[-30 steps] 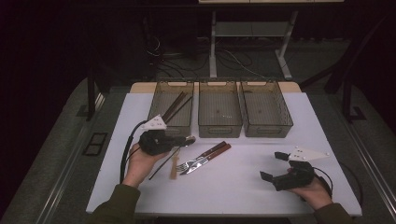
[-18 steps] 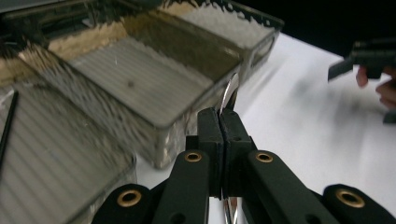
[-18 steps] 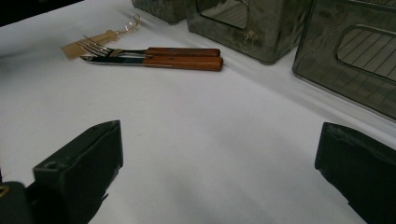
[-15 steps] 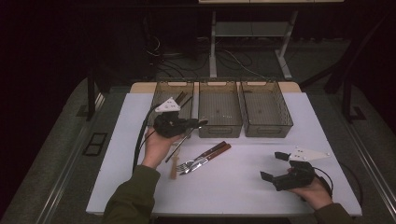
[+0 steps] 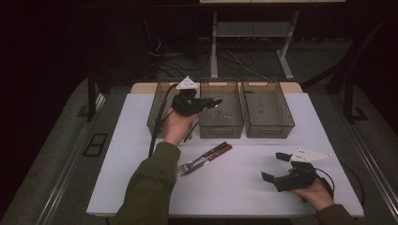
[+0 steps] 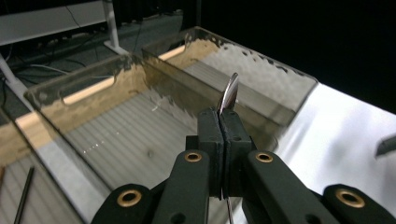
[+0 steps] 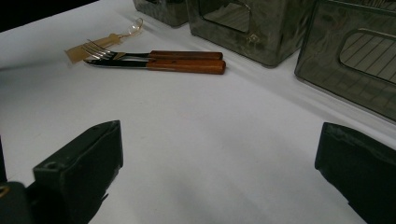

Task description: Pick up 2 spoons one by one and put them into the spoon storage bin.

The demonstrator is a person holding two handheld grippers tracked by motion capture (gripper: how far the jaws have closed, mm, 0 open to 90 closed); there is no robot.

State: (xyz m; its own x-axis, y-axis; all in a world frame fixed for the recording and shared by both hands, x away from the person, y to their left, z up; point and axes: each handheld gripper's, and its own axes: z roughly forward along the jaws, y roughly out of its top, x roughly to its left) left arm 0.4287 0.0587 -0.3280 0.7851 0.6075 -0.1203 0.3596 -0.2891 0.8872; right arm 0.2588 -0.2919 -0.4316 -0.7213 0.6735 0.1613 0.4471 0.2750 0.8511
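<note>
Smoky translucent plastic makes up the three rectangular bins (image 5: pixel 221 112) standing in a row at the far side of the white table (image 5: pixel 117 154), and they are the largest things in play. Above the seam between the left and middle bins hangs the left gripper (image 5: pixel 212 101), forearm stretched forward, its black jaws pressed together on a thin polished metal utensil, seemingly a spoon (image 6: pixel 229 93), whose dark handle slants down toward the person. I judge it light and stiff but slick, so a pinch across the flat neck, as here, should hold better than one on the rounded bowl. The right gripper (image 5: pixel 274 166) rests low near the table's right front, jaws spread, pinching nothing. A wood-handled fork and knife (image 5: pixel 206 158) lie side by side mid-table.
</note>
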